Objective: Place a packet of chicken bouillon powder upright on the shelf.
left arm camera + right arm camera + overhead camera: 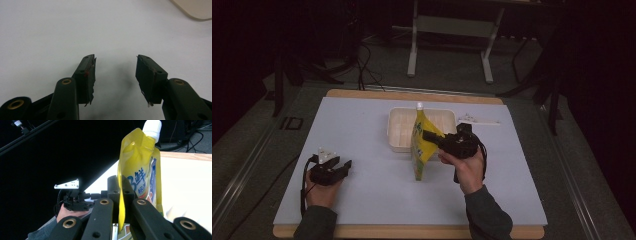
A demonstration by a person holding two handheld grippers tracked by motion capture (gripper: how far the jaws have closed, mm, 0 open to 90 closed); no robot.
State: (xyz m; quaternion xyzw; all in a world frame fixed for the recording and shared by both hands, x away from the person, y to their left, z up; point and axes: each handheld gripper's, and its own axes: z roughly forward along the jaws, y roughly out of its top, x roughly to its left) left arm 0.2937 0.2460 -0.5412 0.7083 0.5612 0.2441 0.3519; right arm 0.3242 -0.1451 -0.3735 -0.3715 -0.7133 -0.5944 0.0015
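Observation:
A yellow spouted pouch [421, 146] with a white cap stands upright in the middle of the table, just in front of a cream tray [398, 129]. My right gripper [430, 135] is shut on the pouch's edge; in the right gripper view the pouch [140, 167] rises between the closed jaws, cap [153, 127] at the top. My left gripper [343, 166] rests open near the table's front left, holding nothing. In the left gripper view its fingertips [90, 67] stand wide apart above the bare white surface.
A corner of the cream tray [197, 8] shows at the top right of the left gripper view. A small white object [477, 120] lies right of the tray. The white table cover [362, 115] sits on a wooden board. A stand's legs [449, 45] are behind the table.

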